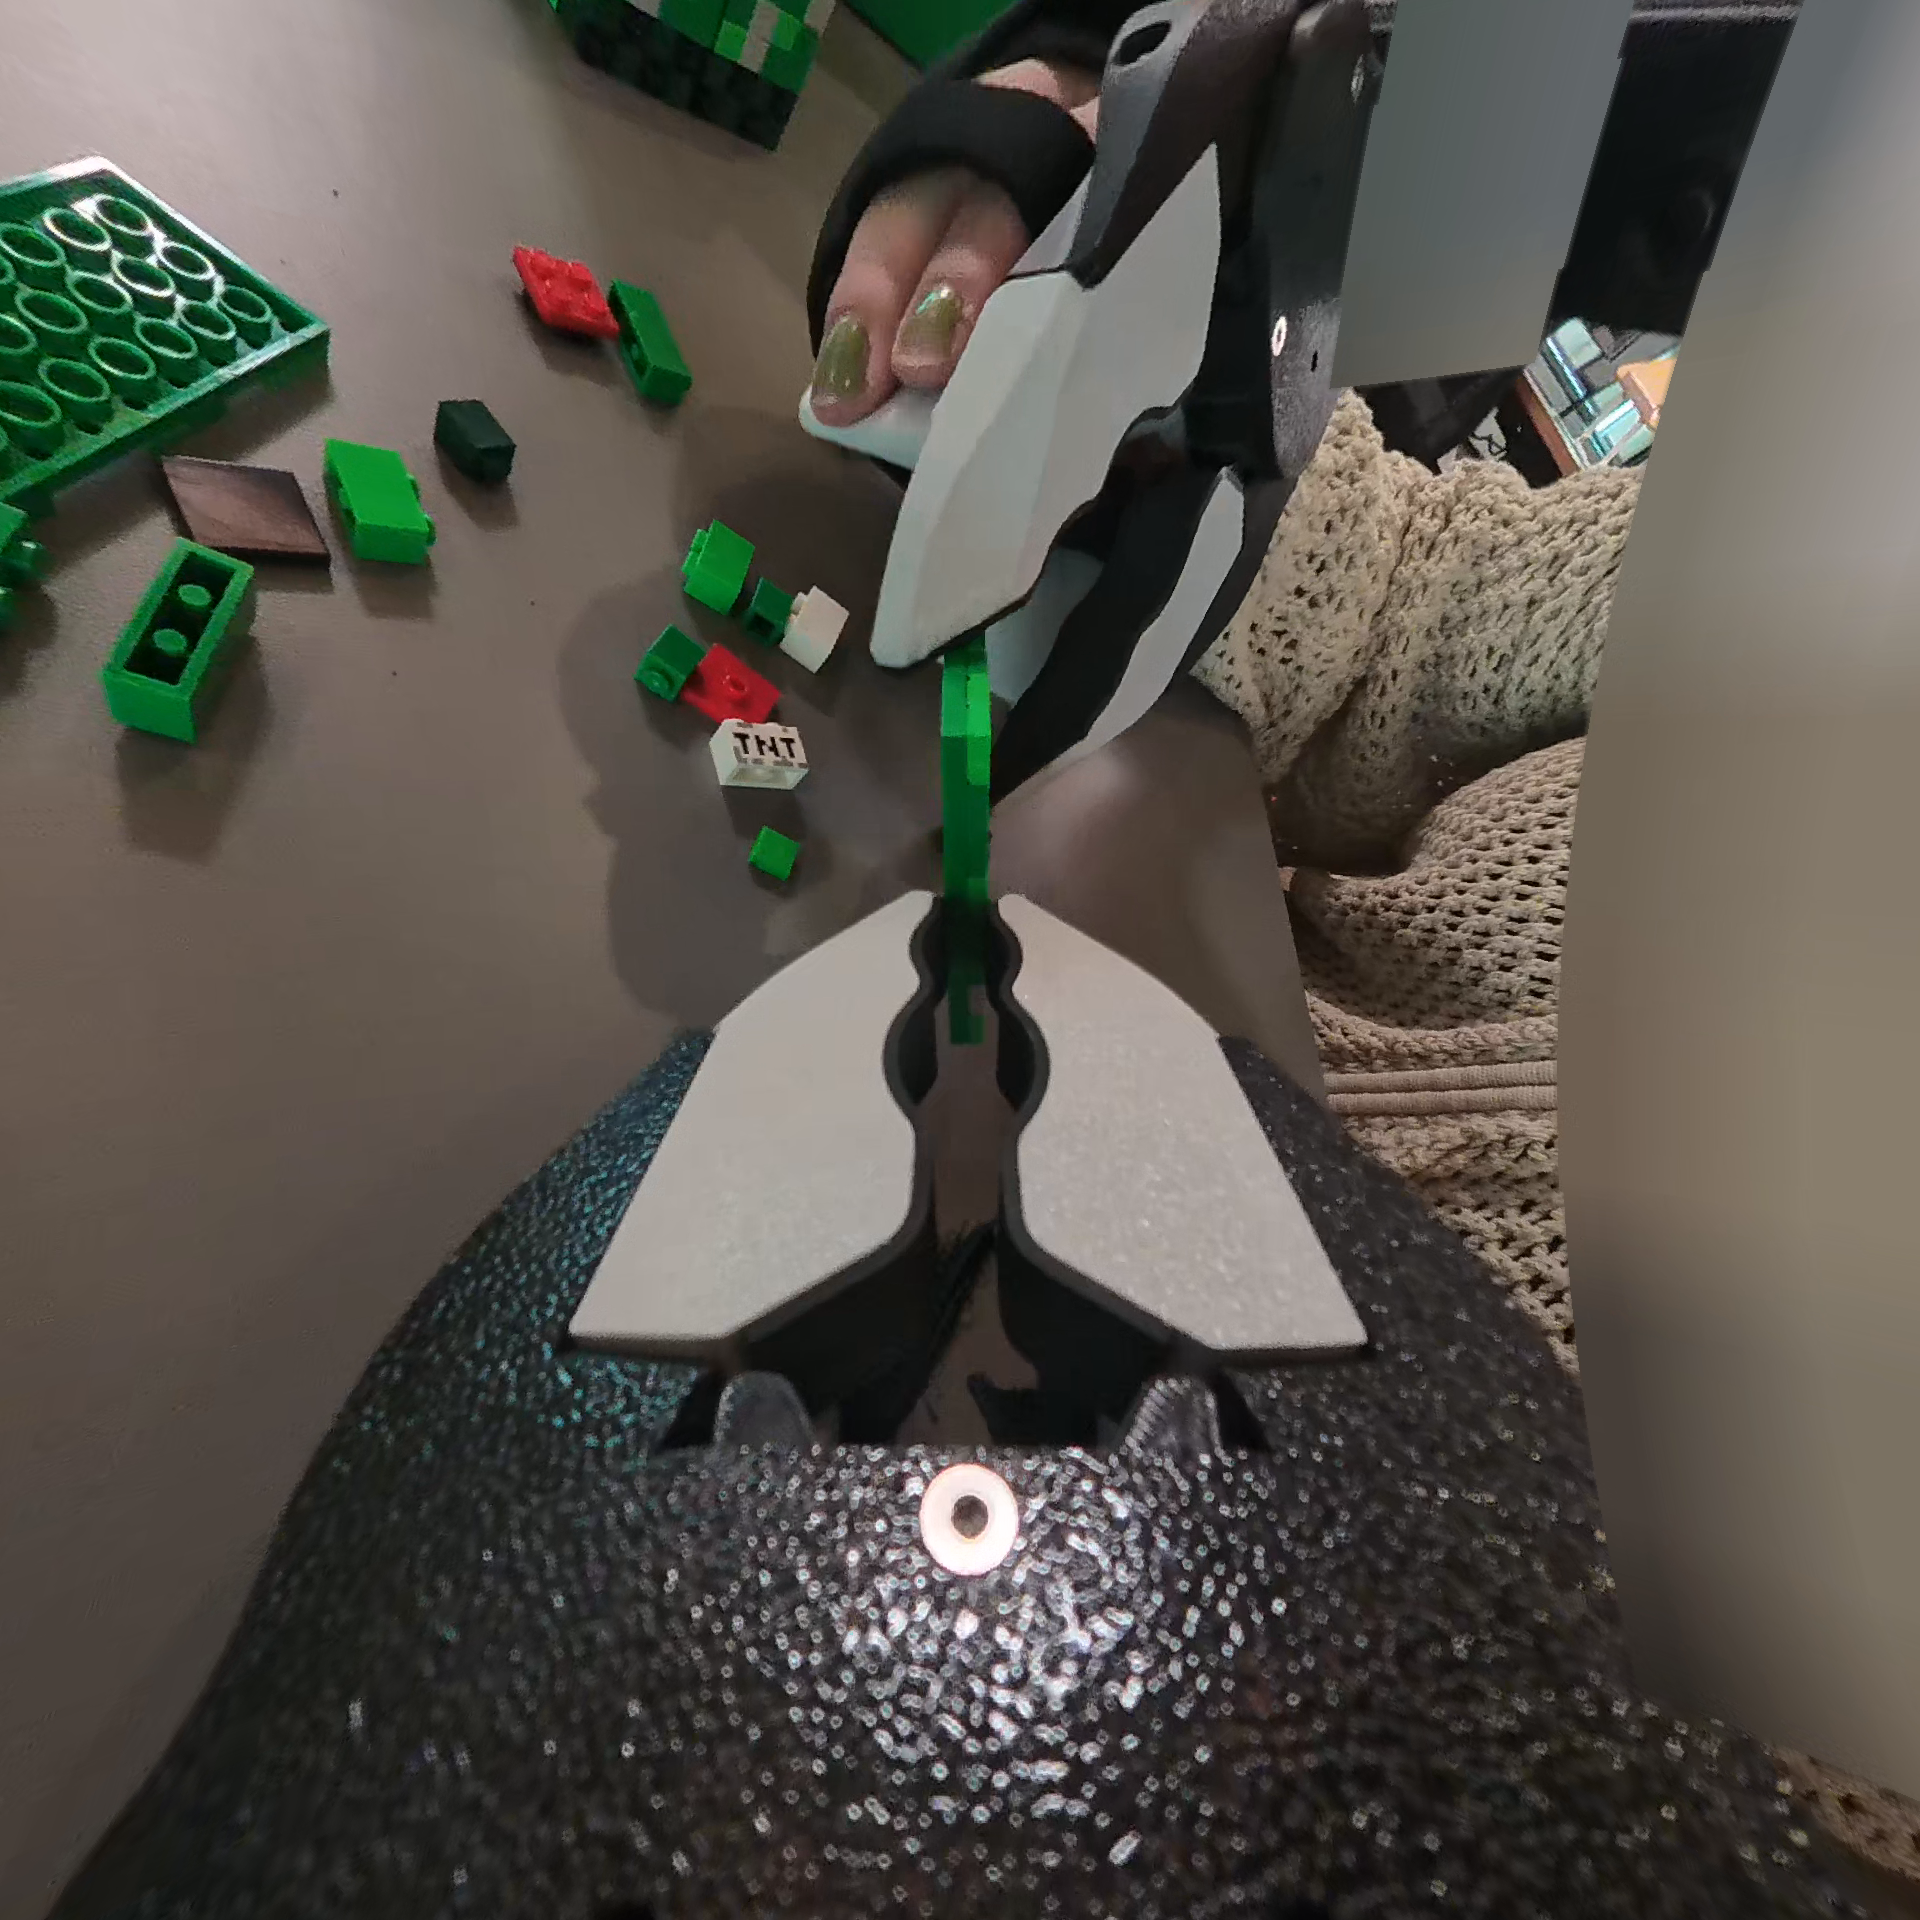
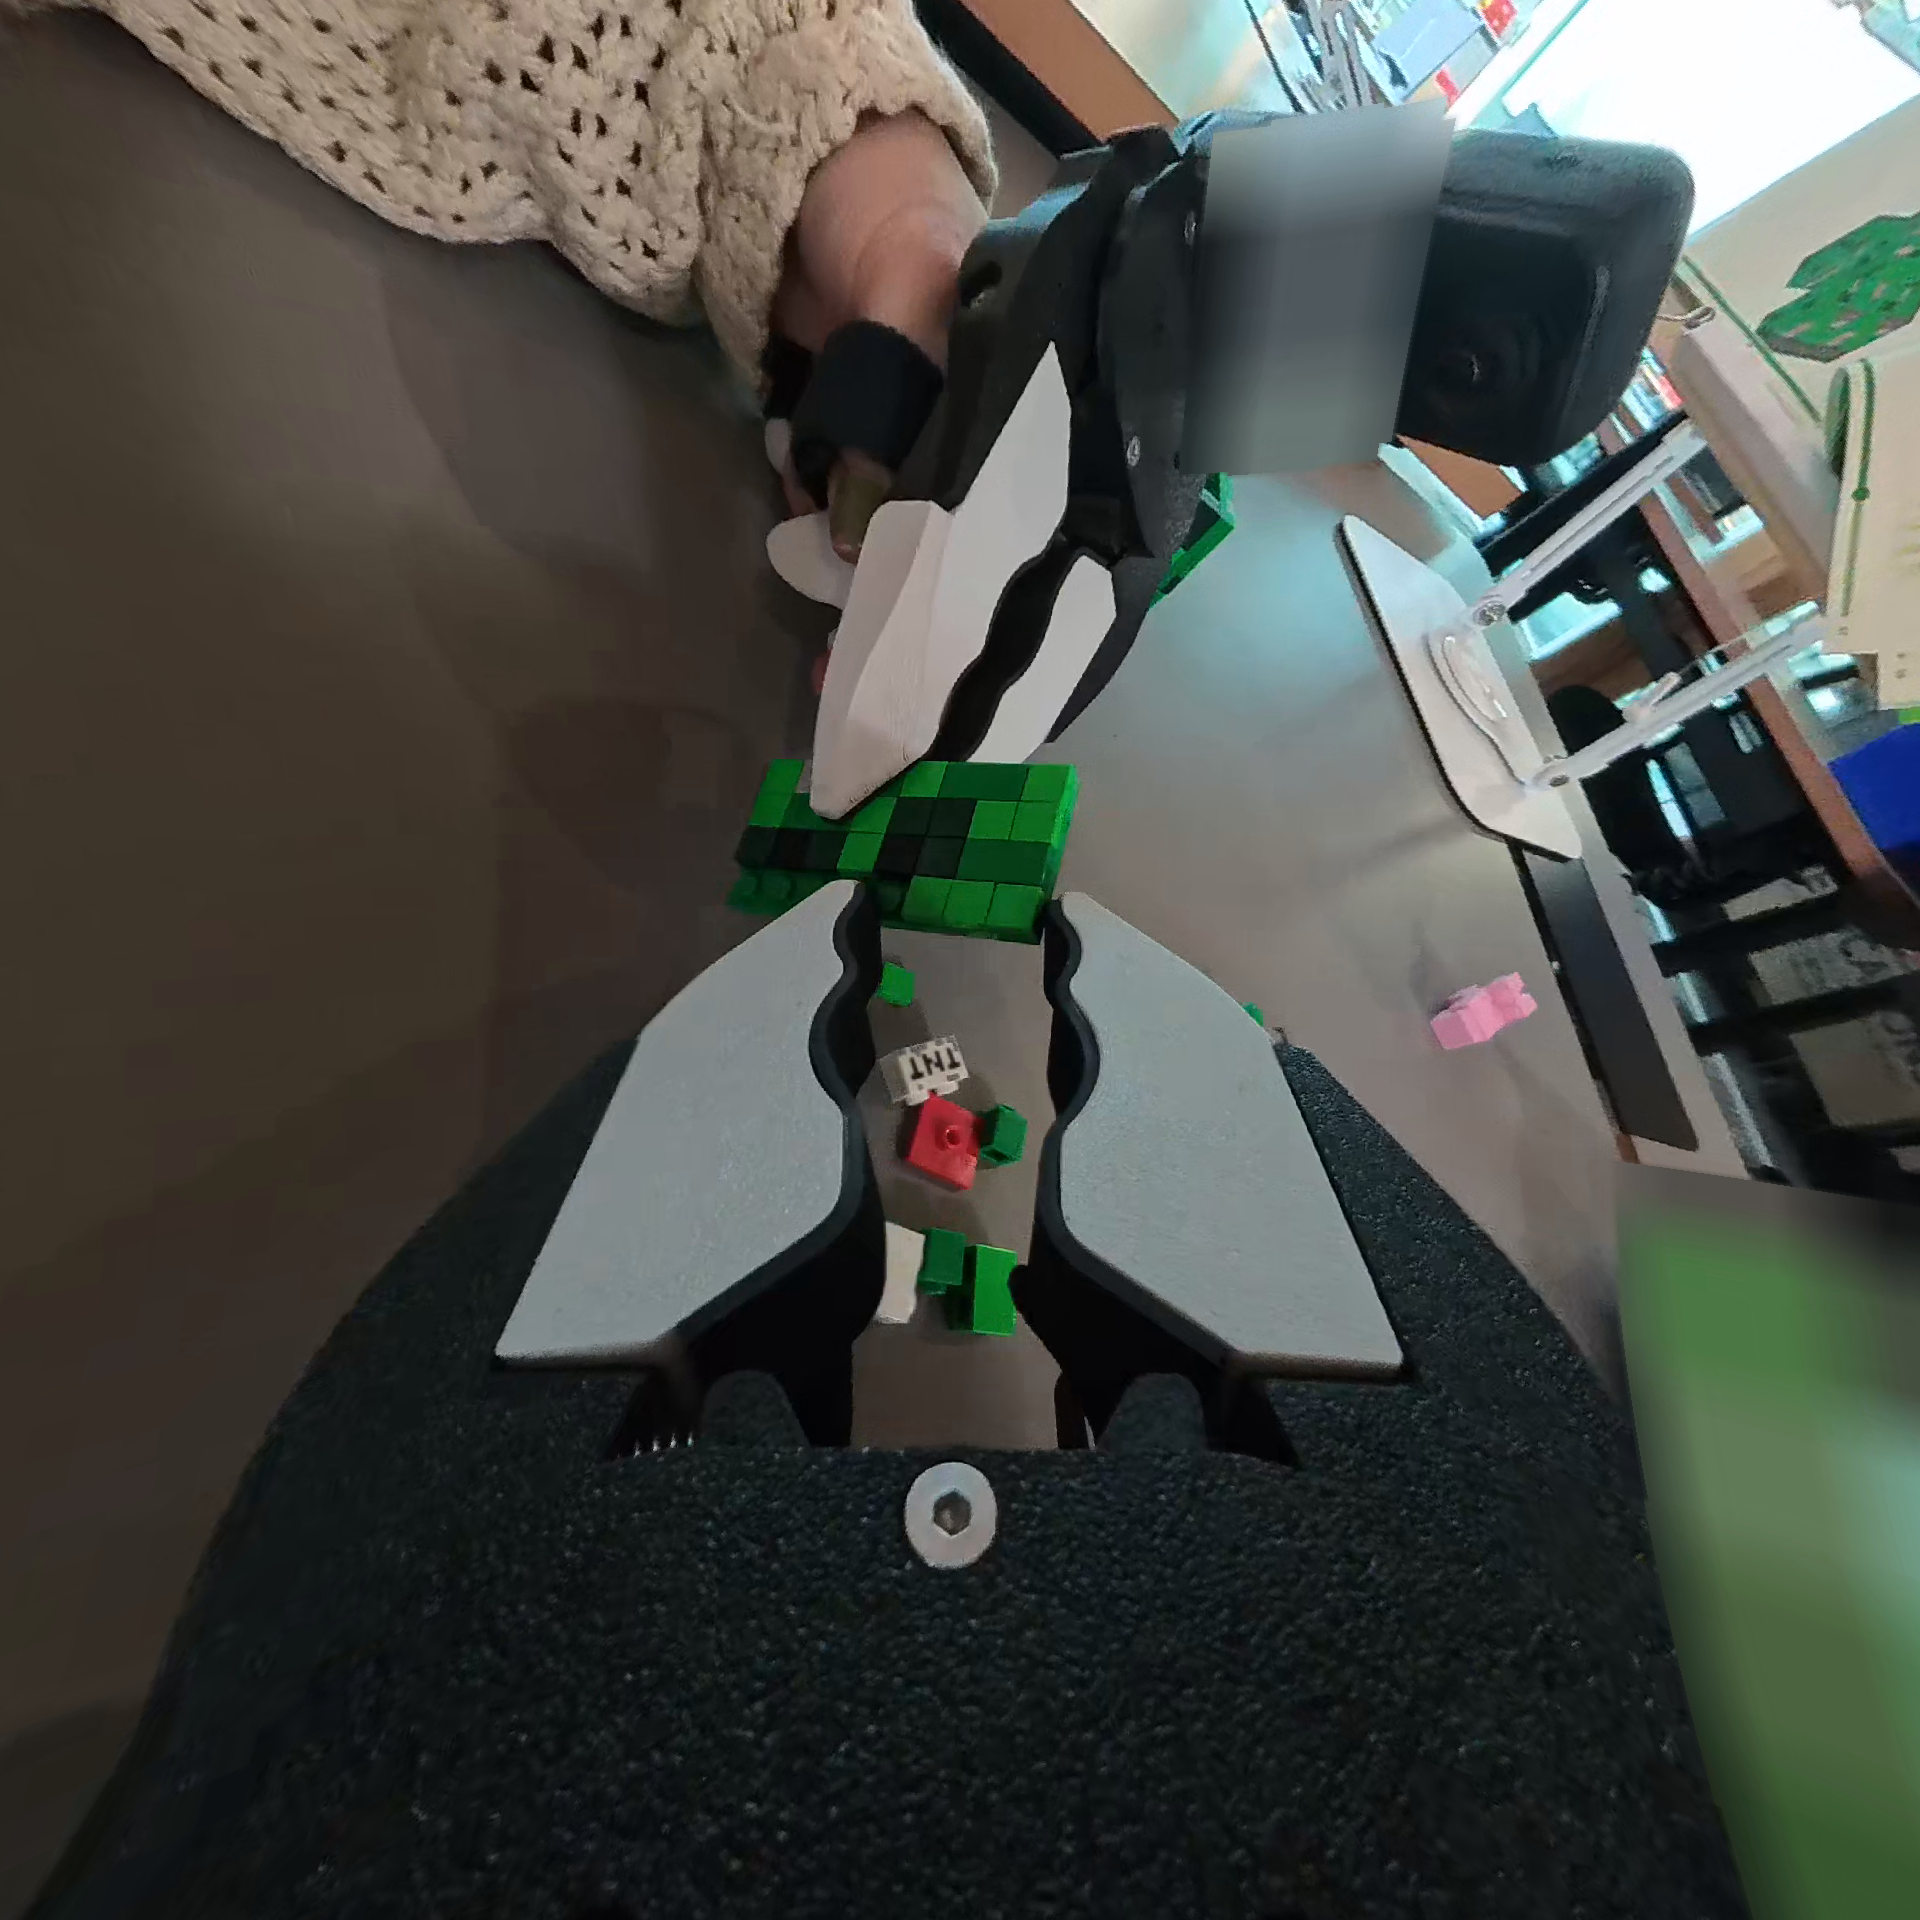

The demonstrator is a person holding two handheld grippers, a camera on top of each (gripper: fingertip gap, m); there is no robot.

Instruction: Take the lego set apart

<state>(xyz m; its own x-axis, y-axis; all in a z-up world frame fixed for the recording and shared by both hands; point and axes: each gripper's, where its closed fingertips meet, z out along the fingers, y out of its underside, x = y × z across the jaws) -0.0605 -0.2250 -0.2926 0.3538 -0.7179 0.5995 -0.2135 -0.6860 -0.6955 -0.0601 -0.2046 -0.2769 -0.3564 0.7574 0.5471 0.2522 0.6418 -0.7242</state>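
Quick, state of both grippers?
Left gripper: closed on the flat green mosaic lego panel.
Right gripper: clamped across the same panel's width.

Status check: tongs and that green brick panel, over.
Left tongs and right tongs both clamped on green brick panel. Held above table. Loose bricks below.

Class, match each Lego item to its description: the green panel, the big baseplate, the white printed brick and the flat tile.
Items:
1 green panel
2 big baseplate
3 white printed brick
4 flat tile

Descriptions:
A brown, lying flat on the table
B lying underside up
C clamped in the left gripper
D beside a red plate

Pairs: 1-C, 2-B, 3-D, 4-A
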